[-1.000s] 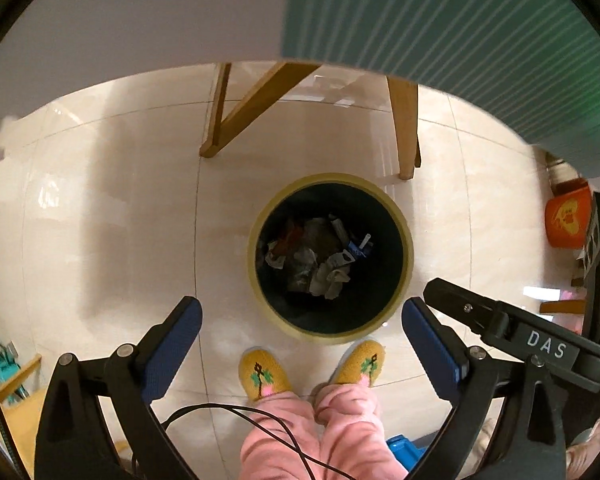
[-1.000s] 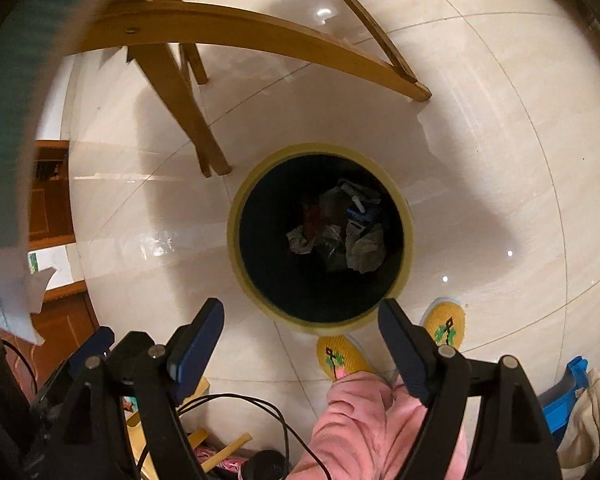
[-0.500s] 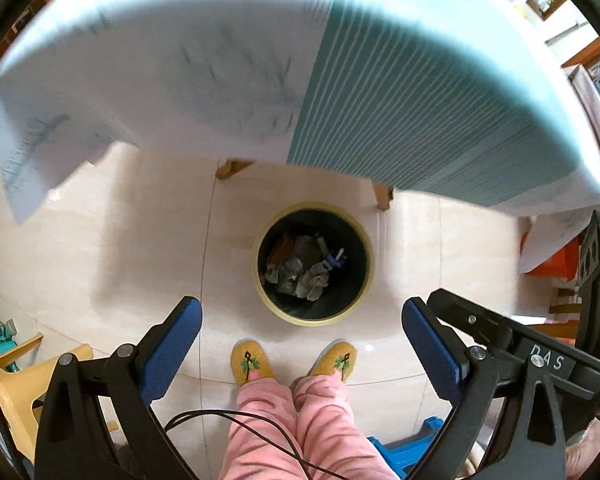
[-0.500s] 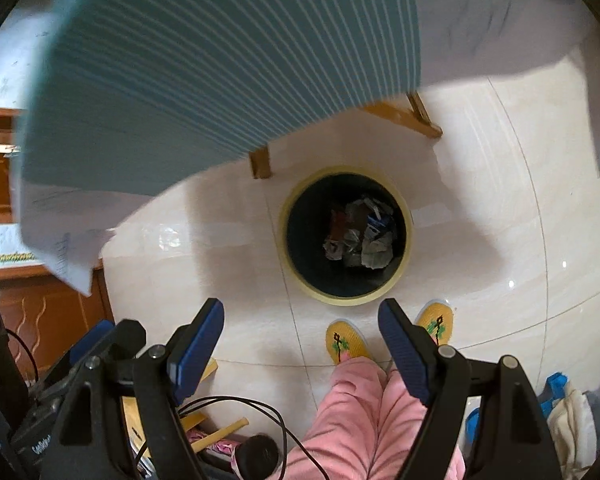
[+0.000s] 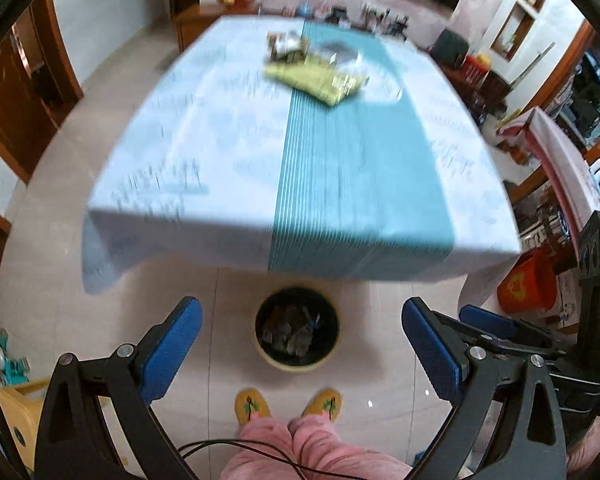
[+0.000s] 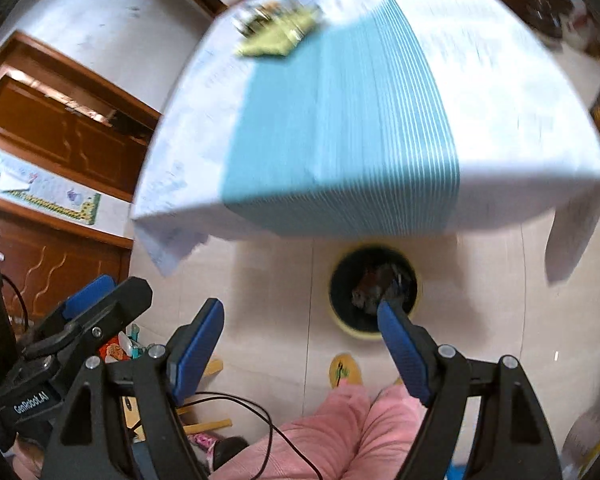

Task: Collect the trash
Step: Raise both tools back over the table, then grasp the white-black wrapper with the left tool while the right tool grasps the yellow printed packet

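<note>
Two grippers, each with blue-padded fingers spread wide and holding nothing. The left gripper (image 5: 302, 330) hangs above a pale tiled floor (image 5: 100, 280), its fingers (image 5: 172, 350) framing a round bin (image 5: 296, 330) that stands on the tiles below. The bin is dark inside with a yellowish rim, and crumpled scraps lie heaped at its bottom. Just nearer than the bin are two yellow slippers (image 5: 252, 406) and pink trouser legs (image 5: 300, 452), with a thin black cable crossing them.

The right gripper (image 6: 300, 338) hangs over the same floor, and from its camera the bin (image 6: 374, 294) sits to the right, partly behind the tip of the right-hand finger (image 6: 404, 356). The left gripper's black body shows at the lower left of this view.

Beyond the bin stands a table (image 5: 204, 152) covered in a white cloth with a teal striped band running down the middle; the cloth's edge hangs over the bin's far side. On the far part of the tabletop lies the trash (image 5: 320, 68): a yellow-green wrapper or cloth with what may be crumpled clear plastic and a small packet beside it, too blurred to tell apart. It is well away from both grippers.

An orange bucket (image 5: 528, 286) stands on the floor to the right of the table, and brown wooden cabinets (image 6: 48, 128) line the wall to the left
</note>
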Demonstrator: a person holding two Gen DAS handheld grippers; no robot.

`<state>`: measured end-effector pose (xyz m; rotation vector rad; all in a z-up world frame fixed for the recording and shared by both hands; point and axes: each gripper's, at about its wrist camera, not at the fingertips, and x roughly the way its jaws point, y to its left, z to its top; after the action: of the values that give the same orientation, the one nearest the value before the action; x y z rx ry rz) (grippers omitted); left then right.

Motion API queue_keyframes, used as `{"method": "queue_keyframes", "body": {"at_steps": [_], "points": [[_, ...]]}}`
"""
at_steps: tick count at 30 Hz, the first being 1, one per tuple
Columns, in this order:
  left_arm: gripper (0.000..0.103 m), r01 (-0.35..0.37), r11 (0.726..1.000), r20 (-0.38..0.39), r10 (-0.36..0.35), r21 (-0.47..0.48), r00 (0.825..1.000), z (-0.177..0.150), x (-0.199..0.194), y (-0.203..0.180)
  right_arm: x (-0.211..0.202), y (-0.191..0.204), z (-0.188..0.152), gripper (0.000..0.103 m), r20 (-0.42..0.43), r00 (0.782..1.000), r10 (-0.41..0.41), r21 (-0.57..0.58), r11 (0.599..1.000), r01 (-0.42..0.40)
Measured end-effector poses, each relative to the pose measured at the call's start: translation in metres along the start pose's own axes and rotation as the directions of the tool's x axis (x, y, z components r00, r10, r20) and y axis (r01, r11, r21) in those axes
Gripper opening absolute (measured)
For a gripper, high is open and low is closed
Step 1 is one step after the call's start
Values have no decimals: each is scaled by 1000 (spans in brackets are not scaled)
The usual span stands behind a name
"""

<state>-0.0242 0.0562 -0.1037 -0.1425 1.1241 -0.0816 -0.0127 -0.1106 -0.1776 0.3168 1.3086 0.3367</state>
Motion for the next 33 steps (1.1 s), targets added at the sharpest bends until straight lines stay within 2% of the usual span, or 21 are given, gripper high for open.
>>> {"method": "queue_keyframes", "body": {"at_steps": [7,18,27,33], "points": [[99,-28,999,155,24,26,988,28,-58,-16,-53,26,32,80,126,991,42,-107,994,-29],[99,-36,999,254,37,-10,967,77,-96,-19,-91,43,89,80,240,967,84,-178,983,-42],[99,-74,997,286,62,32,956,143,-74,-8,-66,46,146,80,271,961,58,-153,988,-17],[99,-28,997,223,11,74,975,215,-22,10,-20,40,199,80,238,971,9,-87,996,12]]}}
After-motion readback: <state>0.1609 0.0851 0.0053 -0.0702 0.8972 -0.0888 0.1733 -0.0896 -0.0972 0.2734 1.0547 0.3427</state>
